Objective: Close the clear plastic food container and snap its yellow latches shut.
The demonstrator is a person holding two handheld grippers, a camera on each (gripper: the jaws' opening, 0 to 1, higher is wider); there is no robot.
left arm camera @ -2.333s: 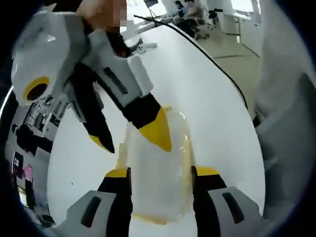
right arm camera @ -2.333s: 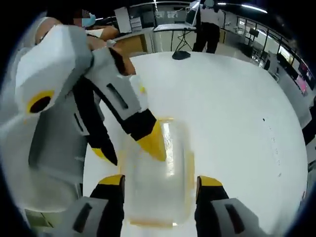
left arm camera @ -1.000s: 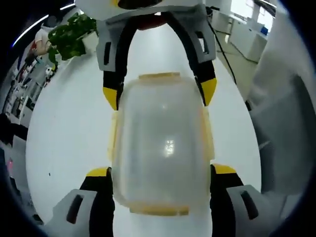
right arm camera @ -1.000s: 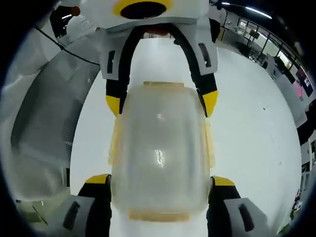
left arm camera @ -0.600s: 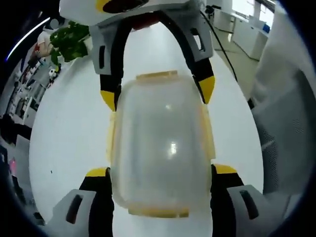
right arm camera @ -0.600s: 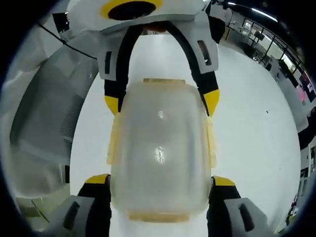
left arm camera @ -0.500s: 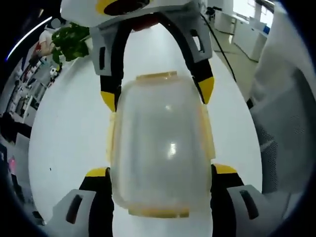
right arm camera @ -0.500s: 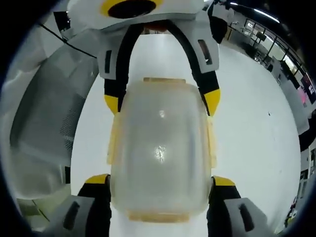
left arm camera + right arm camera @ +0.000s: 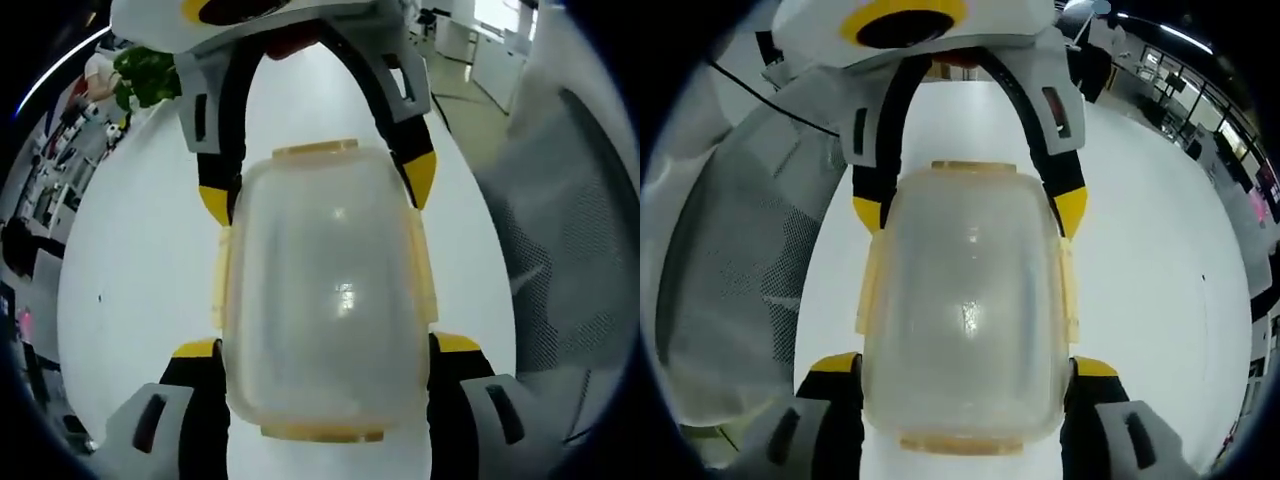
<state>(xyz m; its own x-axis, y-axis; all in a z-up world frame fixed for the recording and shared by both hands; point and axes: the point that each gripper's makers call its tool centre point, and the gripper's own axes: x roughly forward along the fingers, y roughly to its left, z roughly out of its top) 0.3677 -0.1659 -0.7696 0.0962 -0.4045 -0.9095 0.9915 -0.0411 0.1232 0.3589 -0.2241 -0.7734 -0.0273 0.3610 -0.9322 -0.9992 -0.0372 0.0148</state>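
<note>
Both my grippers straddle the clear container [image 9: 325, 300] on the white desk [image 9: 130, 270] from opposite short ends, left gripper [image 9: 325, 350] and right gripper [image 9: 965, 370] spread open, its long axis running between them.

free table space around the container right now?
Bare white table on both long sides of the clear container and beyond the far gripper. Crowded at both ends: left gripper and right gripper straddle it.

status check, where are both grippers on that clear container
Left gripper and right gripper straddle opposite ends of the clear plastic food container, jaws open. Lid on; yellow latches along its sides. White table, nothing obstructing.
</note>
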